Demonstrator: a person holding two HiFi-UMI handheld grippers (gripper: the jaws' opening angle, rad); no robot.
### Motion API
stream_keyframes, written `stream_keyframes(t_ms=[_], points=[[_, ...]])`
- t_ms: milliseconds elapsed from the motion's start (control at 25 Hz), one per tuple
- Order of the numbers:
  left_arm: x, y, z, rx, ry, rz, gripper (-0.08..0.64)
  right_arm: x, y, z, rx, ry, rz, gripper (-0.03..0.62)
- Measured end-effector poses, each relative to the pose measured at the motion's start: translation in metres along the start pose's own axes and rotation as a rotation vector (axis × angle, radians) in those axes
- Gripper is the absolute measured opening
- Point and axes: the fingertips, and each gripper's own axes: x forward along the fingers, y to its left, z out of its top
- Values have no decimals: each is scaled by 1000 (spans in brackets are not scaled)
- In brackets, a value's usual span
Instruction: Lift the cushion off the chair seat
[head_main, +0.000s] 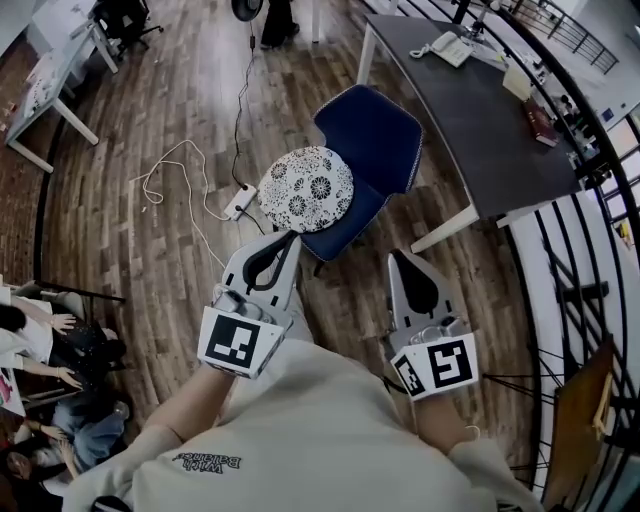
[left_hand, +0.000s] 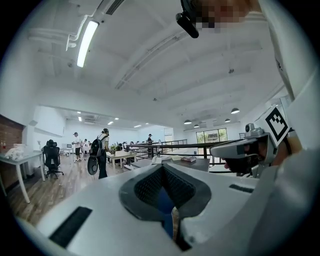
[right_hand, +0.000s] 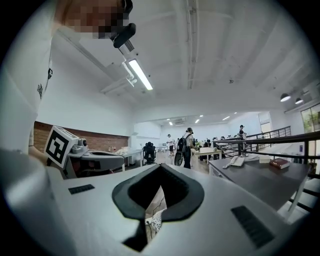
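A round white cushion (head_main: 306, 188) with a dark flower pattern lies on the seat of a blue chair (head_main: 380, 135) on the wooden floor. Both grippers are held level in front of the person, short of the chair. My left gripper (head_main: 290, 238) has its tips just in front of the cushion's near edge, jaws together and nothing between them. My right gripper (head_main: 399, 256) is to the right of the seat, also shut and empty. A sliver of the cushion (right_hand: 152, 222) shows under the right gripper (right_hand: 160, 166). Blue chair fabric (left_hand: 165, 205) shows under the left gripper (left_hand: 162, 166).
A dark grey desk (head_main: 470, 110) with a phone (head_main: 450, 47) and a book (head_main: 540, 122) stands right behind the chair. A power strip (head_main: 240, 202) with a white cable lies on the floor left of the chair. A black railing (head_main: 600, 150) runs along the right. People sit at lower left (head_main: 50, 360).
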Motion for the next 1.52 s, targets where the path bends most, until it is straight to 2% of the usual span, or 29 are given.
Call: stream_keyframes(t_ms=[800,1040,1200,1320,1520], points=[[171,191,9,-2,42,-69,5,245,-70,25,17,69,-85,3],[208,248,5,-4,43,-92,5,312,-80,32,15,66,-117,3],[228,285,4,-5,37,-80,5,349,-84,35,1,75,-140,3],[244,301,7,-16,27,-83,5,365,-90,36,4,77,-154,3],[262,301,4,-5,25,-98,5,375,-100,31,-8,106,-150,3]])
